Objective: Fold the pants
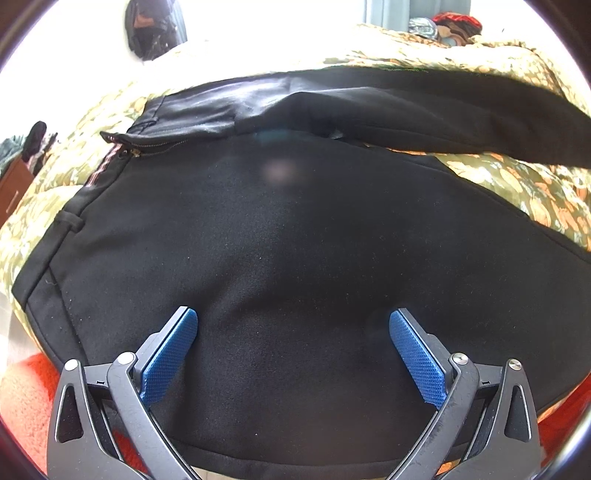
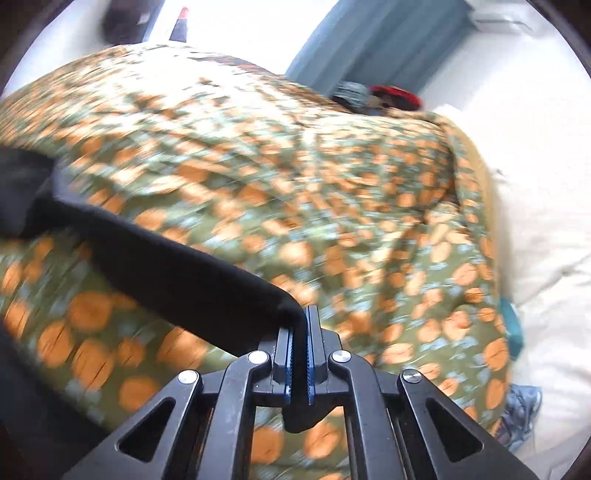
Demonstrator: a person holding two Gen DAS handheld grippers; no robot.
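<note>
The right gripper (image 2: 300, 321) is clamped on a leg end of the one pair of pants (image 1: 295, 240); the left gripper (image 1: 293, 325) gapes over them. They lie across the bed (image 2: 295, 166), waistband at frame left.

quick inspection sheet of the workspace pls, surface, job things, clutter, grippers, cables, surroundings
Surface: bedspread with a green and orange print, rumpled; an orange-red fabric shows at the near edge.
Job's things: black pants spread out, zipper open at the waistband; one pant leg is lifted off the bedspread.
Clutter: a pile of clothes, grey and red, at the far end of the bed.
Grippers: left gripper open, over the seat of the pants, holding nothing; right gripper shut on the end of the pant leg, view blurred by motion.
Cables: nothing seen.
Surroundings: blue-grey curtain, white wall, dark bag hanging at the back.
</note>
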